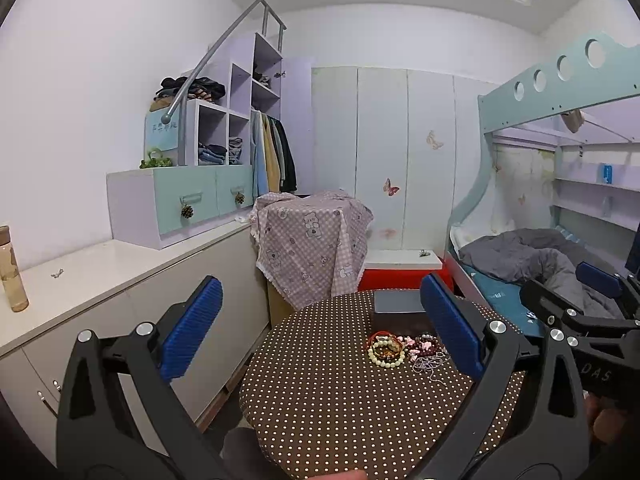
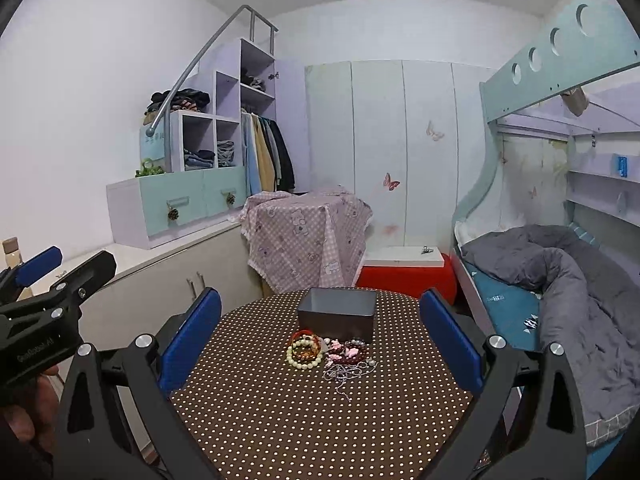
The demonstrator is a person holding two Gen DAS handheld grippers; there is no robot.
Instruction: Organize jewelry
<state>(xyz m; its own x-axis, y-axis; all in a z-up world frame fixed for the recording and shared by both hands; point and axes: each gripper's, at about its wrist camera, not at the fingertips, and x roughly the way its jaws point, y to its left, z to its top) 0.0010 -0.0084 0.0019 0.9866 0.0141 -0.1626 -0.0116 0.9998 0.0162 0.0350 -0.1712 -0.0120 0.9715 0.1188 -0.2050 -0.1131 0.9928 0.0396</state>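
A pile of jewelry (image 2: 328,354) lies on the round brown polka-dot table (image 2: 280,408): a cream bead bracelet (image 2: 304,356), a red bracelet, pink pieces and a silver chain (image 2: 348,372). Behind it stands an open dark grey box (image 2: 338,312). My right gripper (image 2: 320,334) is open, held above the table's near side, nothing between its blue pads. My left gripper (image 1: 324,328) is open too, left of the same pile (image 1: 404,350); the box (image 1: 398,302) is partly hidden by its right finger. Each gripper shows at the other view's edge.
A long white cabinet (image 2: 168,264) with a bottle (image 1: 12,276) runs along the left. A stand draped in checked cloth (image 2: 308,236) and a red stool (image 2: 404,274) sit behind the table. A bunk bed with a grey duvet (image 2: 560,276) fills the right.
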